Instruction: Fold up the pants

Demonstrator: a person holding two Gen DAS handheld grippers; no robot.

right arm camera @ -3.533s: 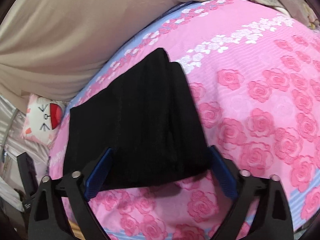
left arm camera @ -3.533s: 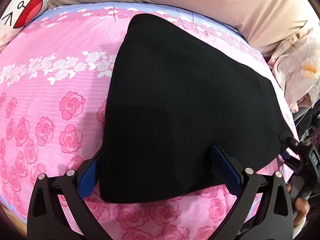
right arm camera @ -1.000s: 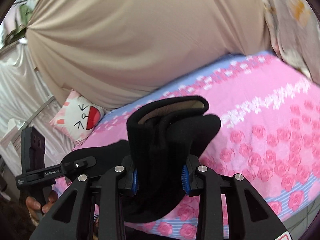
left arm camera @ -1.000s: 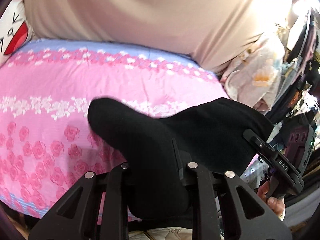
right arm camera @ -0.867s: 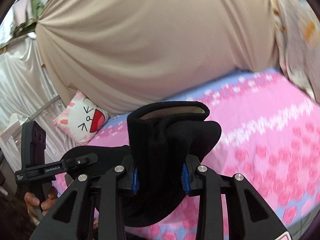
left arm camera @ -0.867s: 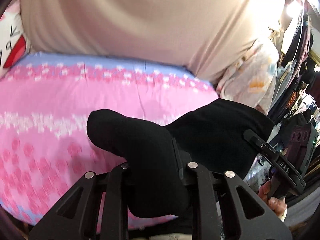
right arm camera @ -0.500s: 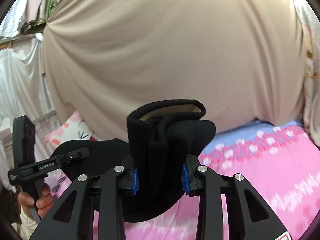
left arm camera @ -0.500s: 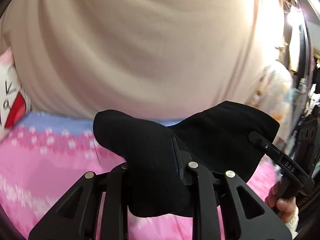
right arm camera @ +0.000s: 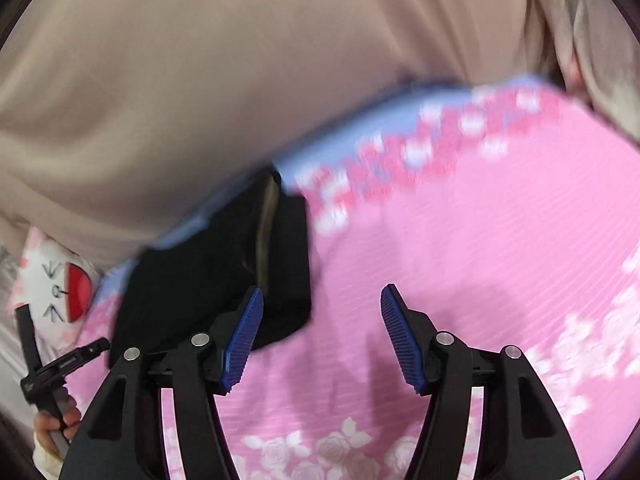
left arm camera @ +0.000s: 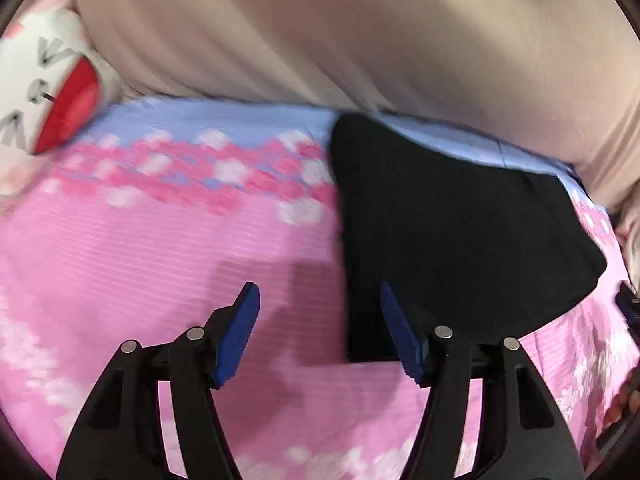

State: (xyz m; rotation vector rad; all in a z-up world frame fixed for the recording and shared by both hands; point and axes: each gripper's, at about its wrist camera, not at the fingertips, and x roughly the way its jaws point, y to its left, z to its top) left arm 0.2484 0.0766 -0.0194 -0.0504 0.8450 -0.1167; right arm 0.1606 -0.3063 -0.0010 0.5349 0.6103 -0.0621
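Both grippers let go! The left gripper [left arm camera: 318,330] has just been opening, its jaws apart with only the near left corner of the folded black pants [left arm camera: 452,232] reaching between them (no pad touching cloth). The right gripper [right arm camera: 320,332] has been opening too, empty over the pink floral bed [right arm camera: 480,248]. The pants [right arm camera: 216,272] lie by the bed's far edge, against the beige drape [left arm camera: 360,32].
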